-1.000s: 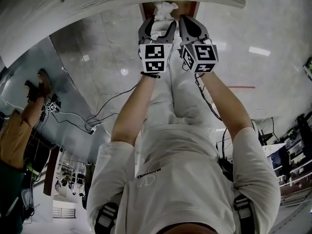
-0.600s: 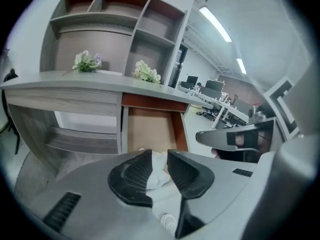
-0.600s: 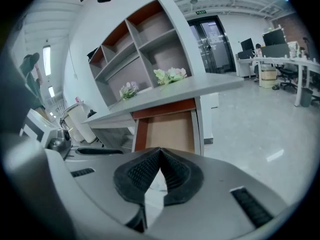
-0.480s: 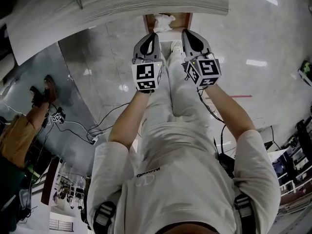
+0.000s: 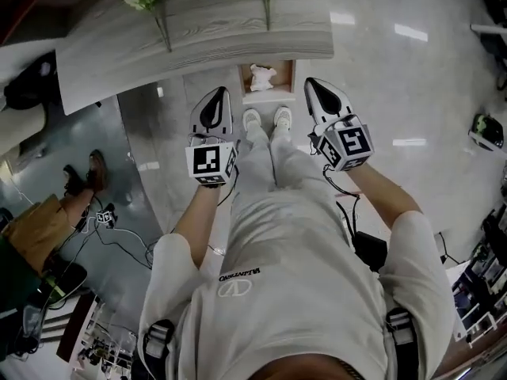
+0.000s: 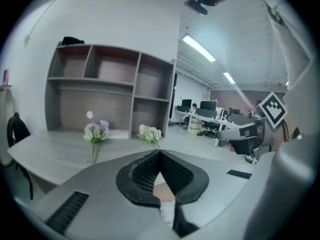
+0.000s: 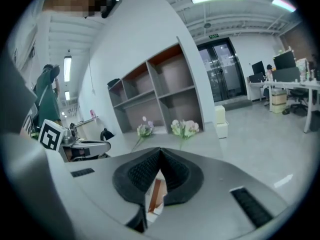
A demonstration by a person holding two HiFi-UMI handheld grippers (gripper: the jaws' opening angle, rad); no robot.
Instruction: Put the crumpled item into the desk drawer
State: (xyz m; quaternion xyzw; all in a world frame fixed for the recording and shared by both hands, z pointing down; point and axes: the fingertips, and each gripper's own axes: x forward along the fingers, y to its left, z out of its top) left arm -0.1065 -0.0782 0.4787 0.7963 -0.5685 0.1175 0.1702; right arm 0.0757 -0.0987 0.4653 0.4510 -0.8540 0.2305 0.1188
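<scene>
As the crumpled item (image 5: 262, 77) lies inside the open drawer (image 5: 245, 79), placing looks done — left gripper (image 5: 219, 93) and right gripper (image 5: 314, 84) fingers closed, empty — next, probably nudge drawer shut.

Glossy, perhaps tiled floor (image 5: 412, 77); open shelving (image 6: 110, 89)

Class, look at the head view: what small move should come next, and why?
Probably nudge the open brown wooden drawer shut with the right claw. The crumpled white paper already lies inside, and both that claw and the left claw are shut and empty.
</scene>
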